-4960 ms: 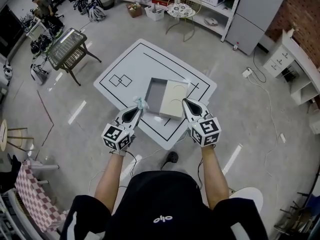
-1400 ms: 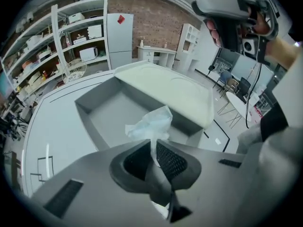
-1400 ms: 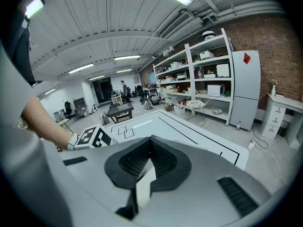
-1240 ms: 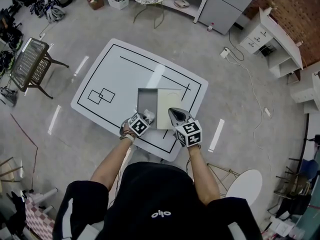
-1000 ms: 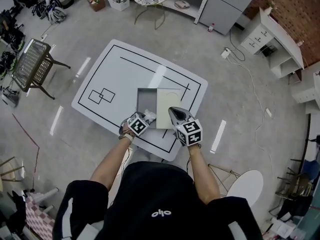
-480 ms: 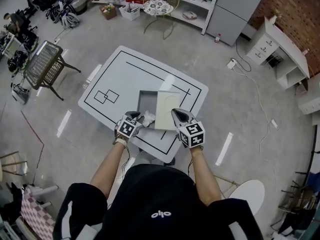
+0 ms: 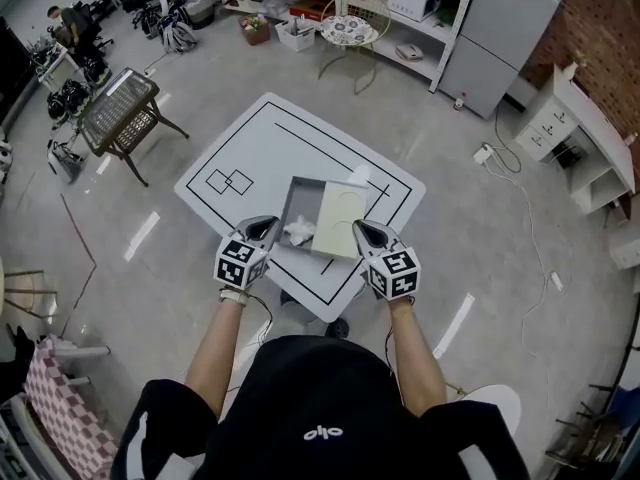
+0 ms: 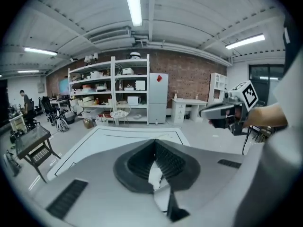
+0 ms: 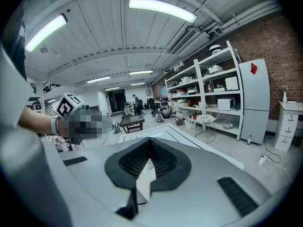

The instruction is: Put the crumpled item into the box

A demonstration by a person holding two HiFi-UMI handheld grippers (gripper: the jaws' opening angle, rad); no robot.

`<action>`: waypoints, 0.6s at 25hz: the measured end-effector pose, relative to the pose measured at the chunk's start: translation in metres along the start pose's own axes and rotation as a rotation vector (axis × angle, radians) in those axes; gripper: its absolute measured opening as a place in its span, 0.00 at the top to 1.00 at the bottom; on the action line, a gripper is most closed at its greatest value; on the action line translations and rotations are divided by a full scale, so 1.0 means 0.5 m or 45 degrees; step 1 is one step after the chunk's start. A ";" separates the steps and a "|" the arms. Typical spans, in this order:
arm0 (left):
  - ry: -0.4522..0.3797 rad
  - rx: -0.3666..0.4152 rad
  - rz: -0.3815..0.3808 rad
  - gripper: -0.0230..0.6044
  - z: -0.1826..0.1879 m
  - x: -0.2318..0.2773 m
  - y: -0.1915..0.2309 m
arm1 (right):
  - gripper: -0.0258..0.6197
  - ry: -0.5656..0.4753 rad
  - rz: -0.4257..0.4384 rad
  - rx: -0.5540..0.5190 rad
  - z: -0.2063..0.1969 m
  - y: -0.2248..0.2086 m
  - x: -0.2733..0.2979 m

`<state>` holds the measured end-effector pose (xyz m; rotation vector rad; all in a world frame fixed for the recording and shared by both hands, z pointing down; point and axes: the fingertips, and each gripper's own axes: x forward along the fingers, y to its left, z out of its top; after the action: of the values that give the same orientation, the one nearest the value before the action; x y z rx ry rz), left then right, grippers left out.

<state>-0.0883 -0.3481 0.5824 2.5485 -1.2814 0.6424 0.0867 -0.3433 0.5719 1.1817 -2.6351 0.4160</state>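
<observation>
- Keeping clear is, I judge, the step in hand. The white table [image 7: 250, 138] spreads ahead of and below both sets of my fingertips, and nothing on it seems to need another touch.
- The open grey box [image 7: 303, 196] sits just ahead, between my two grippers. I should keep my tips outside its walls so that it does not shift.
- Its cream lid [image 7: 340, 218] is just ahead of my right fingertips, towards the left ones, so any move there should go wide of its edge.
- My left gripper [image 7: 264, 227] has just been closing, and its jaws meet with nothing between them.
- My right gripper [image 7: 362, 231] also has its jaws together and is empty.
- The crumpled white item [image 7: 299, 232] lies inside the box at its near end. It is just to the right of my left fingertips and not touching them, with the lid between it and my right fingertips.
</observation>
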 end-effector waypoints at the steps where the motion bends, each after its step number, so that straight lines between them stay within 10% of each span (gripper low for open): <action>1: -0.038 0.001 0.008 0.95 0.017 -0.017 -0.010 | 0.95 -0.008 0.015 -0.010 0.005 0.006 -0.005; 15: -0.319 -0.012 0.051 0.95 0.111 -0.159 -0.039 | 0.95 -0.092 0.127 -0.063 0.066 0.094 -0.025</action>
<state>-0.0988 -0.3011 0.4957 2.6679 -1.4101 0.3297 0.0566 -0.3165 0.5293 1.0731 -2.7576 0.3299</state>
